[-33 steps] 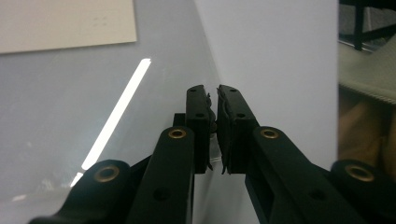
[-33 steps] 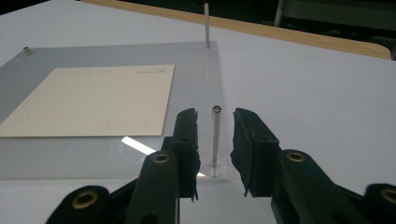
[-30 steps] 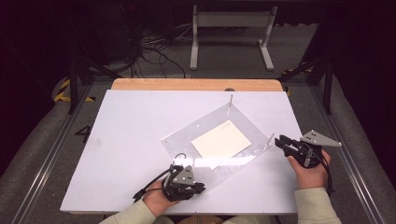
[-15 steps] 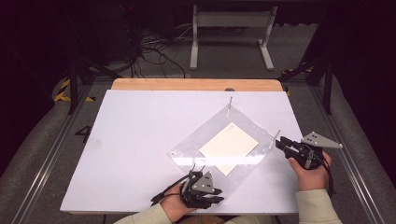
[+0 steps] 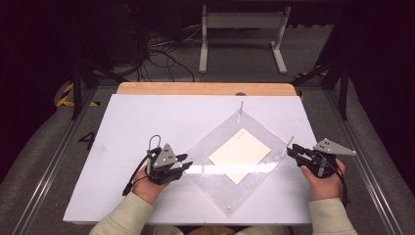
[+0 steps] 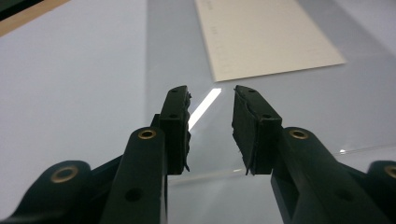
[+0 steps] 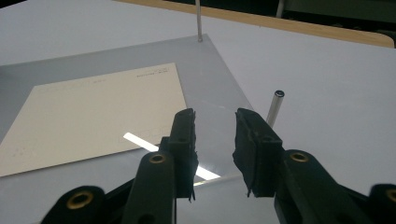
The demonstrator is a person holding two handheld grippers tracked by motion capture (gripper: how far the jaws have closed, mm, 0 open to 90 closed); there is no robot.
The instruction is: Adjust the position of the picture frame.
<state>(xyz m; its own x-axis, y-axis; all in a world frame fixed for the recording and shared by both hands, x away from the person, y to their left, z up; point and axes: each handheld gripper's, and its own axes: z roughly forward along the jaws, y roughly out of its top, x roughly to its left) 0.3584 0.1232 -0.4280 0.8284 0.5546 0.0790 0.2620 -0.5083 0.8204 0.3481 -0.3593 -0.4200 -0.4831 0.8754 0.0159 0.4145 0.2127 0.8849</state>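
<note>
Clear acrylic sheet [image 5: 230,169] flat on white surface [image 5: 147,117], right of centre, turned diamond-wise: corners at 12, 3, 6 and 9 o'clock, long diagonal running 12 to 6. Cream paper sheet [image 5: 240,155] lying flat at its middle, turned the same way, long axis roughly 2 to 8 o'clock, small print at the 12 o'clock end. Thin metal post [image 5: 241,106] upright at the 12 o'clock corner, second post [image 5: 289,142] at the 3 o'clock corner. No containers.

Left claw [image 5: 187,163] at the 9 o'clock corner, pointing toward 3 o'clock; jaws just been opening, now apart, nothing gripped, plate edge below the gap. Right claw [image 5: 291,152] at the 3 o'clock corner, pointing toward 9 o'clock, jaws apart, nothing pinched, second post just beside its right pad [image 7: 250,140].
</note>
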